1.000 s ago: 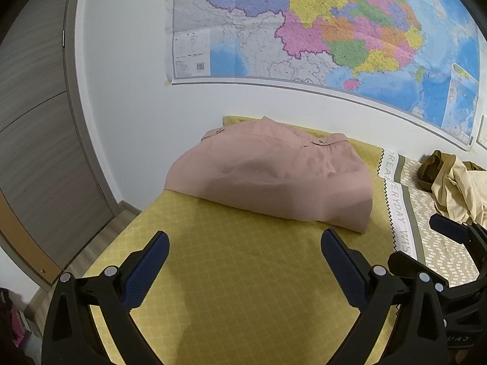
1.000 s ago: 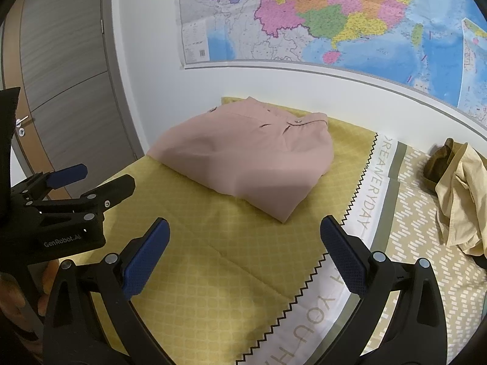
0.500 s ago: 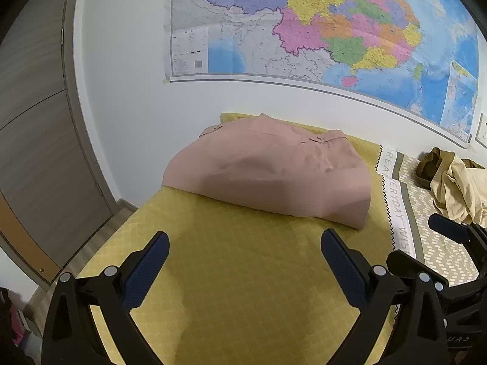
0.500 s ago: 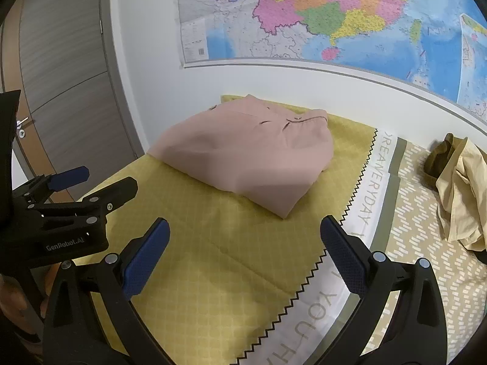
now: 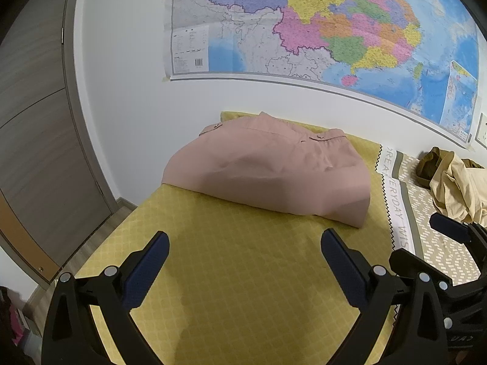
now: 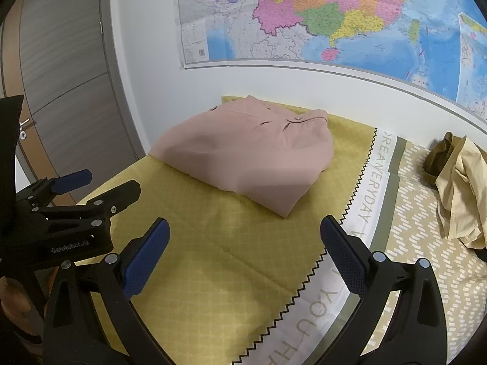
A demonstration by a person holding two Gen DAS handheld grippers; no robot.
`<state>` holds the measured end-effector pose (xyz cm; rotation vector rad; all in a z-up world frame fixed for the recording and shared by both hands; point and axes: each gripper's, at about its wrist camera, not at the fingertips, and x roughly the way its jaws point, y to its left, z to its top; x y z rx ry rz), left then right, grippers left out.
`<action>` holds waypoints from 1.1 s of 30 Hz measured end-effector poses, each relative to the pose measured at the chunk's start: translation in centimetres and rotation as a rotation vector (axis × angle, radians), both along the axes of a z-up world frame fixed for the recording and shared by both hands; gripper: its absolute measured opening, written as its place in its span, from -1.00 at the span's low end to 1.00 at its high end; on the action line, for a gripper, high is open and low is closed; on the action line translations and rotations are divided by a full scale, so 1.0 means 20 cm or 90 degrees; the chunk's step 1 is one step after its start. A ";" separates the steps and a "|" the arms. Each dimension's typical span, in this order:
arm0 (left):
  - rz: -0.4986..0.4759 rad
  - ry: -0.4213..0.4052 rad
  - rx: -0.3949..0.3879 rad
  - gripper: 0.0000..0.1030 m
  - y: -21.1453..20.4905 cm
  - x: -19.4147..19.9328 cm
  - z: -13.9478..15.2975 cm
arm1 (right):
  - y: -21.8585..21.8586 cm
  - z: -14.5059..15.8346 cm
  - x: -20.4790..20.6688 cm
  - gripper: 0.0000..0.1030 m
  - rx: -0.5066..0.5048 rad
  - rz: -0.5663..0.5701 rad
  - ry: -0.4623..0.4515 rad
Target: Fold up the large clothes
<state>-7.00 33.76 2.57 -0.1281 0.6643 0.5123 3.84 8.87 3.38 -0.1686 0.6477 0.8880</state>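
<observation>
Both grippers barely shifted; fingers (image 5: 149, 266) wide apart, empty; beige clothes (image 6: 459, 188) cut off beside folded pink garment (image 5: 274, 173)

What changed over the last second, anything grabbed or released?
Nothing grabbed or released. Both cameras drifted only slightly; the view barely shifts. The left gripper and right gripper stay open and empty above the yellow bedspread. The folded pink garment keeps its shape and place by the wall, and the beige clothes remain crumpled, untouched, off to the right.
</observation>
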 end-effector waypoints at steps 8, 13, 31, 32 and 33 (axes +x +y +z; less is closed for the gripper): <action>0.001 0.000 0.001 0.87 0.00 0.00 0.00 | 0.00 0.01 -0.01 0.90 0.002 -0.004 -0.001; 0.000 0.000 -0.001 0.87 0.00 0.00 0.00 | -0.01 0.01 -0.01 0.90 0.004 -0.005 0.000; -0.042 0.012 -0.029 0.87 -0.09 0.06 -0.04 | -0.10 0.01 -0.02 0.90 0.002 -0.037 0.009; -0.059 0.009 -0.041 0.87 -0.11 0.06 -0.05 | -0.12 0.00 -0.02 0.90 0.002 -0.042 0.010; -0.078 0.008 -0.053 0.87 -0.13 0.07 -0.05 | -0.14 0.00 -0.02 0.90 0.003 -0.048 0.012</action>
